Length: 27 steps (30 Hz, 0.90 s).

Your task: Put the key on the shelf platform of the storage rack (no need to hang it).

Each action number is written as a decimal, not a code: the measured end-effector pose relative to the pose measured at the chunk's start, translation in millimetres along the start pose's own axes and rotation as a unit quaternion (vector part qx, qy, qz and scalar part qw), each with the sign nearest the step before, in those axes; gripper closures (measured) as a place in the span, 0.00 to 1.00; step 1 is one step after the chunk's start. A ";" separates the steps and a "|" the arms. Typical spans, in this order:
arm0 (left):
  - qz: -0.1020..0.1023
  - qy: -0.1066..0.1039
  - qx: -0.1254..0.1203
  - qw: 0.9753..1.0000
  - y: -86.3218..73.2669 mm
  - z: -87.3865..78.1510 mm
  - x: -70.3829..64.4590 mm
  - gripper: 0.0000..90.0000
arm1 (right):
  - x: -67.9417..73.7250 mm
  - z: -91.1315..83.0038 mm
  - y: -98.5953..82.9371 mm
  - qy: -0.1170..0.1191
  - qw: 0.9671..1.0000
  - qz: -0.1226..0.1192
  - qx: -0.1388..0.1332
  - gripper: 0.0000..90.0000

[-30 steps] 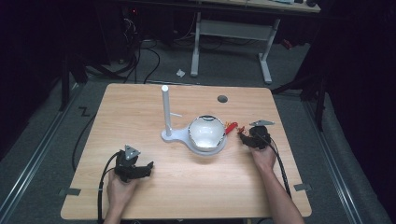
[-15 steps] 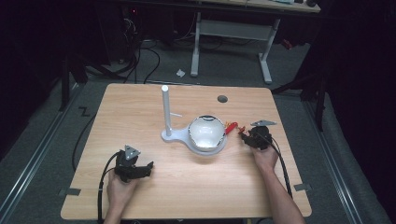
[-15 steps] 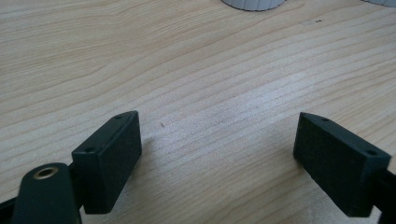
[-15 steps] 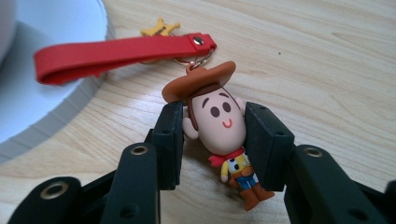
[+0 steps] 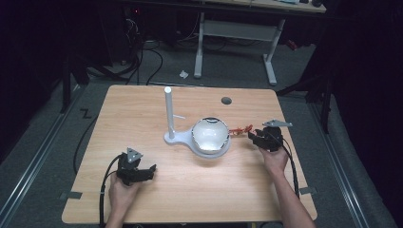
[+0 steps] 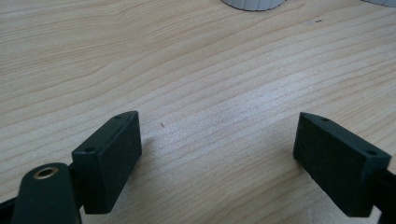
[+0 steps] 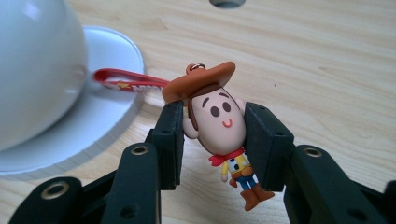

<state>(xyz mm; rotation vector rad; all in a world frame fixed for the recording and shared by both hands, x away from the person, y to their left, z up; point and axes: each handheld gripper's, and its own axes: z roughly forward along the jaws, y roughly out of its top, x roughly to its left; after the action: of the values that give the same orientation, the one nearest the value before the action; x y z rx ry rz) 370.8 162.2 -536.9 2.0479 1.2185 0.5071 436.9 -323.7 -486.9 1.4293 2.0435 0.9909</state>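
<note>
Cowboy keychain (image 7: 219,126), right gripper (image 7: 214,140) jaws clamping head

A lab: wooden table (image 5: 142,109), floor cables (image 5: 138,57), dark surroundings.

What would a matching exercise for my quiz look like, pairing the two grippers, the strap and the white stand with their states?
Things:
1. left gripper
2. right gripper
3. red strap
4. white stand

States:
A. lies over the round white base
B. shut on the cowboy figure's head
C. upright on the table
D. open above bare wood

Pairs: 1-D, 2-B, 3-A, 4-C
</note>
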 end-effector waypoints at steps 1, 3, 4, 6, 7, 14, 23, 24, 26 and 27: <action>0.000 0.000 0.000 1.000 0.0 0.0 0.0 0.17 | 0.2 -3.0 0.9 0.002 1.000 0.000 -0.004 0.67; 0.000 0.000 0.000 1.000 0.0 0.0 0.0 0.17 | 0.4 -9.4 2.6 0.005 1.000 0.000 -0.011 0.67; 0.000 0.000 0.000 1.000 0.0 0.0 0.0 0.17 | 0.2 -15.5 4.0 0.008 1.000 -0.001 -0.018 0.67; 0.000 0.000 0.000 1.000 0.0 0.0 0.0 0.17 | 0.1 -18.7 4.6 0.009 1.000 0.001 -0.021 0.67; 0.000 0.000 0.000 1.000 0.0 0.0 0.0 0.17 | 0.1 -21.9 5.2 0.011 1.000 0.002 -0.025 0.67; 0.000 0.000 0.000 1.000 0.0 0.0 0.0 0.17 | 0.0 -39.0 7.3 0.018 0.999 0.001 -0.039 0.67; 0.000 0.000 0.000 1.000 0.0 0.0 0.1 0.17 | 1.7 -55.9 9.5 0.024 0.999 -0.004 -0.048 0.67; 0.000 0.000 0.000 1.000 0.0 0.0 0.0 0.17 | 2.1 -57.9 10.2 0.024 0.998 -0.005 -0.050 0.67; 0.000 0.000 0.000 1.000 0.0 0.0 0.1 0.17 | 3.2 -62.3 11.7 0.025 0.998 -0.009 -0.052 0.67; 0.000 0.000 0.000 1.000 0.0 0.0 0.1 0.17 | 4.0 -64.7 12.4 0.026 0.998 -0.010 -0.053 0.67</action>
<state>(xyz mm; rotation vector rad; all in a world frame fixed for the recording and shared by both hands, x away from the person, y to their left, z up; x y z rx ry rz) 370.8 162.2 -536.8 2.0490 1.2178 0.5072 397.0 -336.7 -435.9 1.3400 2.0061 1.1210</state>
